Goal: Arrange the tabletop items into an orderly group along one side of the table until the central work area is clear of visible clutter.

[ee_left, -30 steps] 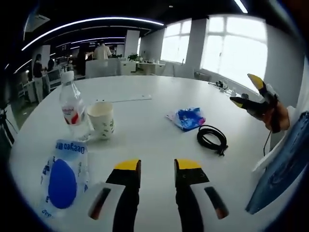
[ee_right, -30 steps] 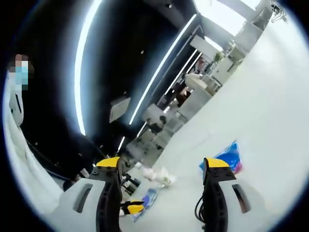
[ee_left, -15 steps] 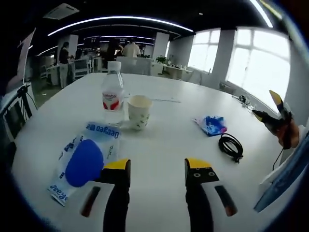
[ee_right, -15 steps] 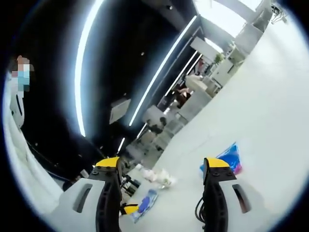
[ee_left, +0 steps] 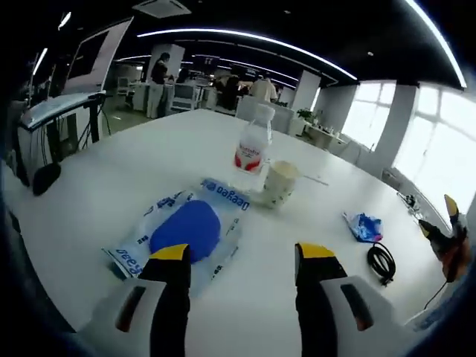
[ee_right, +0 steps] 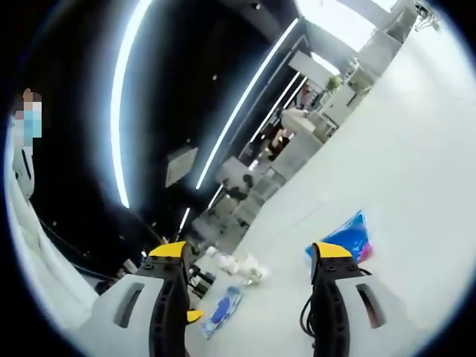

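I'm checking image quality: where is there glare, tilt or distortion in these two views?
Left gripper view: the windows blow out white and the white table bulges with fisheye curve, while the blue packet stays sharp. Right gripper view: rolled hard, so the table slants, ceiling light strips flare, and far items look small and soft.

Bright windows, dark ceiling, heavy fisheye bend in both views.

Left gripper view: daylight pours from the windows (ee_left: 439, 141) on the right and blows them out white, ceiling strips (ee_left: 245, 37) curve into arcs, and the table (ee_left: 97, 186) glows evenly with only faint shadows; the pouch (ee_left: 186, 230) reads sharp, distant people go soft. Right gripper view: strongly rolled, one strip (ee_right: 123, 97) flares into a wide streak, the tabletop washes out pale, and small things down there blur.
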Demonstrator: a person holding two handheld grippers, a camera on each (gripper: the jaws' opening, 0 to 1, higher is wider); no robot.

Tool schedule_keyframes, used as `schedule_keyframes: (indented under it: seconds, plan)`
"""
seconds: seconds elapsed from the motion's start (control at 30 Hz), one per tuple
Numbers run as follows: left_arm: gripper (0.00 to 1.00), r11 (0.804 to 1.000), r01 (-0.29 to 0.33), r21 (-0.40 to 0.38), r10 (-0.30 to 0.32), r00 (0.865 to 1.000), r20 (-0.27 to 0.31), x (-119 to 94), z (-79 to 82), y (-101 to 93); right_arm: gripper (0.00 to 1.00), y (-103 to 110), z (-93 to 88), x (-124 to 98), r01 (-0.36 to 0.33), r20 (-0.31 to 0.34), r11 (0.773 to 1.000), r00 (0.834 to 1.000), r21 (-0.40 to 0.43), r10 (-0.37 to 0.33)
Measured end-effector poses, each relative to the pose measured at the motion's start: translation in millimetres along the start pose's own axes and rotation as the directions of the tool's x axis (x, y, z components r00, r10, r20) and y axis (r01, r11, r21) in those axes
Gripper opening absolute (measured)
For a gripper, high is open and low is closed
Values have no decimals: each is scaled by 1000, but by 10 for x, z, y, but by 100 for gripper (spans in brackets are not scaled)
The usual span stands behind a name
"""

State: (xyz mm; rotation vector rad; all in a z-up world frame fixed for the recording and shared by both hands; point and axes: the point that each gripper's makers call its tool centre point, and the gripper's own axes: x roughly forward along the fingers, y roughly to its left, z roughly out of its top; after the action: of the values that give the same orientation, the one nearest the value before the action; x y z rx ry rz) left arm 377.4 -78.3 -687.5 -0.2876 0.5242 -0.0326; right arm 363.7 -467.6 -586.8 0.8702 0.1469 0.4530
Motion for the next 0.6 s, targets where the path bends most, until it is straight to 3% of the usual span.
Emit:
schedule_keyframes:
  seconds: [0.2, 0.47, 0.6]
  plan:
    - [62, 978, -144, -149, 148, 989, 11, -95, -63, 386, 64, -24, -65, -1, 9, -19, 1000, 1000, 7, -8]
    - [62, 933, -224, -280, 225, 974, -28, -159, -257, 625, 64, -8, -135, 14, 13, -43, 1000, 999, 9, -12]
    - [61, 913, -223, -341, 207, 975, -81, -110, -395, 693, 63, -3, -157, 27, 15, -50, 1000, 999, 15, -14]
